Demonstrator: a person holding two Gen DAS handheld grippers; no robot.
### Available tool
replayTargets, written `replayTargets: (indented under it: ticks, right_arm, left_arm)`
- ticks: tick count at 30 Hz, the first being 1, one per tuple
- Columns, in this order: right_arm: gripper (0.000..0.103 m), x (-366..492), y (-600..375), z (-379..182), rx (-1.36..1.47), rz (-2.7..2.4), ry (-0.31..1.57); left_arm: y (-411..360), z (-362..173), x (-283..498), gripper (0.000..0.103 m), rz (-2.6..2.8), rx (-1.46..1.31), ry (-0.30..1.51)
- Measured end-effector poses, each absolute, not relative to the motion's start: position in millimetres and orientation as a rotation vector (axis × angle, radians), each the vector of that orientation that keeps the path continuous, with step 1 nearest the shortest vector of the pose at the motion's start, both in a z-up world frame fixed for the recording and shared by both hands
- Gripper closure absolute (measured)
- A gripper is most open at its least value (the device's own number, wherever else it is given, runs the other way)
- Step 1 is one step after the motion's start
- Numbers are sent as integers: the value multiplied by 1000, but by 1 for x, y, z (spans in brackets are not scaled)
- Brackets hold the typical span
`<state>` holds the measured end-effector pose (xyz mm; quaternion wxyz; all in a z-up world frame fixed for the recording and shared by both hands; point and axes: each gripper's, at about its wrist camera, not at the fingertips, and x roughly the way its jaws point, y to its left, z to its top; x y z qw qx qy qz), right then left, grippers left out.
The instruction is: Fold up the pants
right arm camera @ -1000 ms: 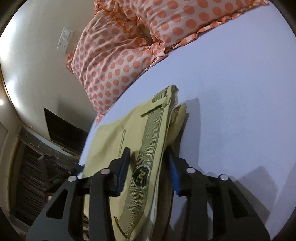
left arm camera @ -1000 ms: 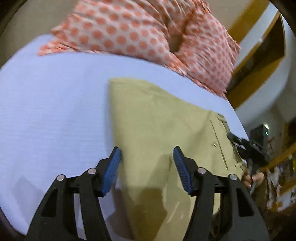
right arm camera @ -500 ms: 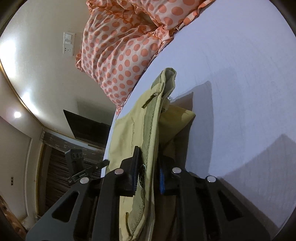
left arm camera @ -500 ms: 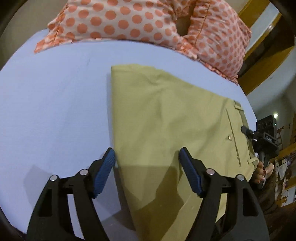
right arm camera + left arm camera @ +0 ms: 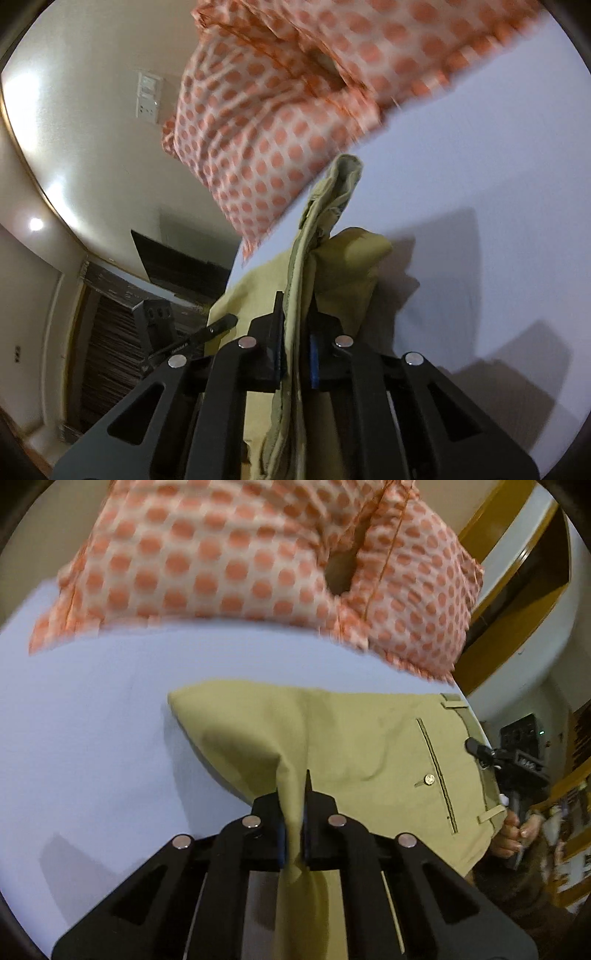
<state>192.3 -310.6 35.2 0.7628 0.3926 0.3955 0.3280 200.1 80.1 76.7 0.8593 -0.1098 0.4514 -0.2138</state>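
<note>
The khaki pants (image 5: 362, 746) are spread on the bed (image 5: 92, 709) near its edge, below the dotted pillows (image 5: 229, 561); one fold is pinched by the left gripper (image 5: 293, 812), the waistband clamped by the right gripper (image 5: 295, 347)

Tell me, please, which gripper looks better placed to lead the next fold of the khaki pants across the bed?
Probably the right gripper: it is shut on the raised waistband end of the pants, ready to carry over. The left gripper pinches only a tented ridge mid-fabric.
</note>
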Motion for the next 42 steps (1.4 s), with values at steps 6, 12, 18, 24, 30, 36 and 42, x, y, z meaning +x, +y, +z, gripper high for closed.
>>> replayTargets:
  ticks: [6,12,18,24,30,36,42]
  right_arm:
    - [83,245,-312,20,748,463,930]
    - [35,206,-321,51,661,407,773]
    - [24,226,-282,26,673,497,933]
    - [21,204,-281,39,615,386,902]
    - [1,91,-232,72,294,271,734]
    - [1,52,-186,34,116,175,795]
    - [1,48,-172,18,33,127,811]
  left_arm:
    - [73,53,257,83,-213,-128,1009]
    - [95,82,210,77,-254,-179,854]
    - [62,47,211,64,-444,-257,999]
    - [60,44,199,55,-396,-263,989]
    - [44,59,91,6,-351,-101,874]
    - [40,37,41,2,-186,-10,863]
    - [42,16,46,2,-104,44,910]
